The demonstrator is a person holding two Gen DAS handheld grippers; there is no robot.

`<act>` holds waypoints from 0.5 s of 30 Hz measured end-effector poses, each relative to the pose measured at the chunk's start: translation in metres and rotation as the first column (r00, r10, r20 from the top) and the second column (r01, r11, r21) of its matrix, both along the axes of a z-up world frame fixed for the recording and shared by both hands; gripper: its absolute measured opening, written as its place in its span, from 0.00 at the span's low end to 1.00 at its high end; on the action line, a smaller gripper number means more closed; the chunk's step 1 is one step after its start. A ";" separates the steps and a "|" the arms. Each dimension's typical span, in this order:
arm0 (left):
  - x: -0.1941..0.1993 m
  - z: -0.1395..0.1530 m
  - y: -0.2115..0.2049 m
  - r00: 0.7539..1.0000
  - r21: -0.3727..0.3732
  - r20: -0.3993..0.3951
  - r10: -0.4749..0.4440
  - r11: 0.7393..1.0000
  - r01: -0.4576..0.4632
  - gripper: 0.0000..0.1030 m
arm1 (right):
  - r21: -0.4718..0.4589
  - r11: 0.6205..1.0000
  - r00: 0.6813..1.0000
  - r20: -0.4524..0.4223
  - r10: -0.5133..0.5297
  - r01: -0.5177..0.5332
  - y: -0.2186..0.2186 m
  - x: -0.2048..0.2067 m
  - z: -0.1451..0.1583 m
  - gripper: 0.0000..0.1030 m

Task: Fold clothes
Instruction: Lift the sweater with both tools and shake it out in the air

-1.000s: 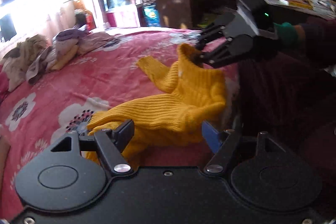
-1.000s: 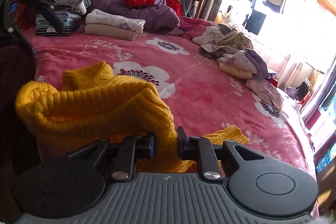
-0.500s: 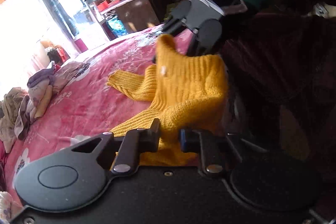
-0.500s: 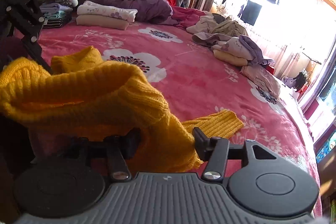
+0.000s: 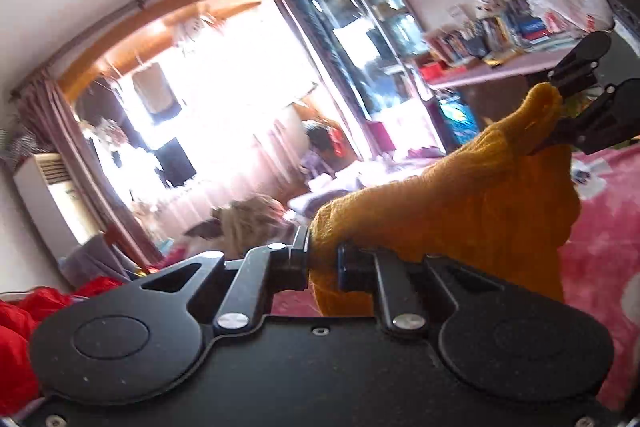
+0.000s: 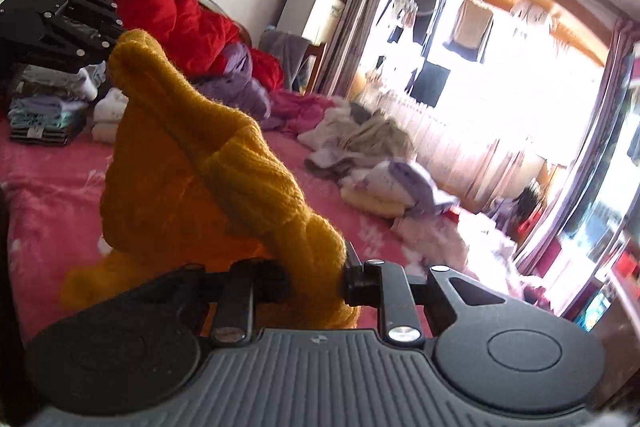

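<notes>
Yellow knit sweater (image 6: 192, 163): soft, thick, light; drapes, probably best taken at edges. Left gripper (image 5: 322, 261) and right gripper (image 6: 314, 283) each have jaws pinching a bunched corner. Sweater hangs lifted between them above the pink bed (image 6: 48, 183); both grippers tilted upward.

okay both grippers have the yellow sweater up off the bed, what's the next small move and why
Probably draw the left gripper and right gripper apart: both are shut on the yellow sweater, which hangs bunched between them above the pink bedspread, so it needs spreading before folding.
</notes>
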State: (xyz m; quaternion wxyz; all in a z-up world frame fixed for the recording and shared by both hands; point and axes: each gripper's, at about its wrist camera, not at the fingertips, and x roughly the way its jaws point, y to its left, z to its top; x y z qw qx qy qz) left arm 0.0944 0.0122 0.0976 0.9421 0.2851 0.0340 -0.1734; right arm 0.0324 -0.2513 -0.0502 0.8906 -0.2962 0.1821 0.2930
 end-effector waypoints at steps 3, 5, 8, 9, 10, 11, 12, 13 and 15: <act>-0.002 0.033 0.005 0.996 0.013 0.078 0.043 0.999 -0.044 0.11 | -0.028 0.999 0.999 0.034 0.026 -0.025 0.002 -0.003 0.025 0.23; -0.008 0.041 0.008 0.995 0.023 0.091 0.037 0.999 -0.039 0.11 | -0.048 0.998 0.997 0.057 0.044 -0.041 0.003 -0.004 0.042 0.23; -0.029 0.043 0.018 0.997 0.036 0.073 0.011 0.999 -0.013 0.11 | -0.077 0.995 0.993 0.090 0.072 -0.065 0.005 -0.007 0.068 0.23; -0.037 0.040 0.020 0.998 0.044 0.060 -0.006 0.999 0.003 0.11 | -0.087 0.994 0.992 0.101 0.081 -0.072 0.006 -0.008 0.076 0.23; -0.048 0.034 0.024 0.999 0.061 0.041 -0.027 0.998 0.024 0.11 | -0.097 0.992 0.990 0.112 0.091 -0.080 0.007 -0.009 0.085 0.23; -0.056 0.029 0.027 0.999 0.077 0.019 -0.044 0.996 0.042 0.11 | -0.107 0.990 0.987 0.122 0.100 -0.087 0.007 -0.010 0.093 0.22; -0.063 0.023 0.028 0.998 0.091 -0.007 -0.060 0.994 0.060 0.11 | -0.118 0.989 0.985 0.133 0.110 -0.094 0.008 -0.010 0.102 0.22; -0.070 0.015 0.029 0.997 0.108 -0.037 -0.074 0.991 0.078 0.11 | -0.128 0.987 0.983 0.143 0.119 -0.101 0.009 -0.011 0.110 0.22; -0.080 0.001 0.030 0.991 0.147 -0.092 -0.094 0.983 0.107 0.11 | -0.149 0.982 0.977 0.163 0.139 -0.115 0.010 -0.013 0.127 0.21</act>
